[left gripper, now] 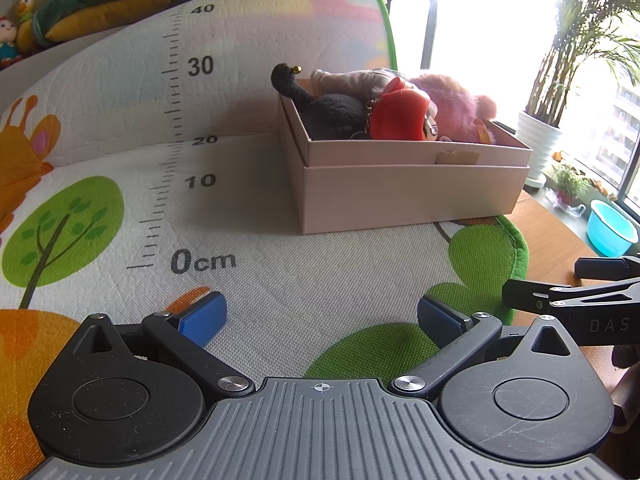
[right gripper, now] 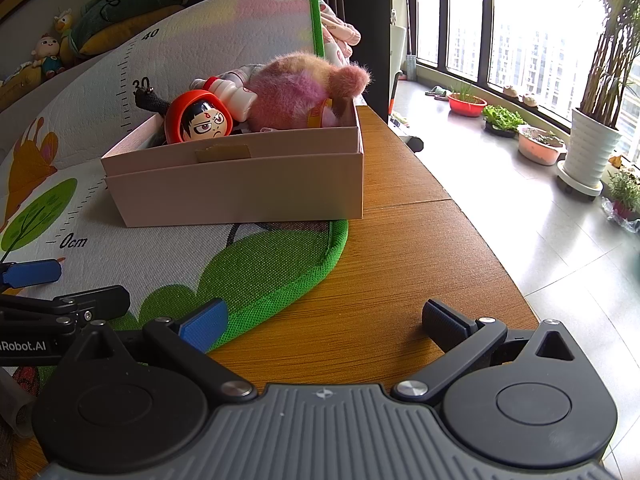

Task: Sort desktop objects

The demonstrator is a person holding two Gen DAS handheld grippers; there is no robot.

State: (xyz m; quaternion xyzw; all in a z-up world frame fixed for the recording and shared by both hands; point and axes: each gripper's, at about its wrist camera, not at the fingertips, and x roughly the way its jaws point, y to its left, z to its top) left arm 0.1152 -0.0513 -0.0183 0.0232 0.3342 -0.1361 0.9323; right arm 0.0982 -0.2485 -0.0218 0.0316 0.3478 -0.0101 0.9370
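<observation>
A pale pink cardboard box point(left gripper: 412, 192) point(right gripper: 240, 188) stands on the printed play mat point(left gripper: 280, 272) point(right gripper: 140, 264). Inside lie a black plush toy point(left gripper: 320, 110) point(right gripper: 150, 101), a red-hooded figurine point(left gripper: 400, 114) point(right gripper: 198, 118) and a pink furry plush point(left gripper: 460, 108) point(right gripper: 296, 94). My left gripper point(left gripper: 322, 318) is open over the mat, well in front of the box, with nothing between its blue pads. My right gripper point(right gripper: 324, 322) is open over the wooden table point(right gripper: 400, 280), just off the mat's green edge, also holding nothing.
The mat curls up behind the box like a wall, with a ruler print point(left gripper: 176, 160). Stuffed toys point(left gripper: 100, 4) sit on a ledge at the back left. The table's right edge drops to a tiled floor with potted plants point(right gripper: 592, 148) and a blue basin point(left gripper: 610, 232).
</observation>
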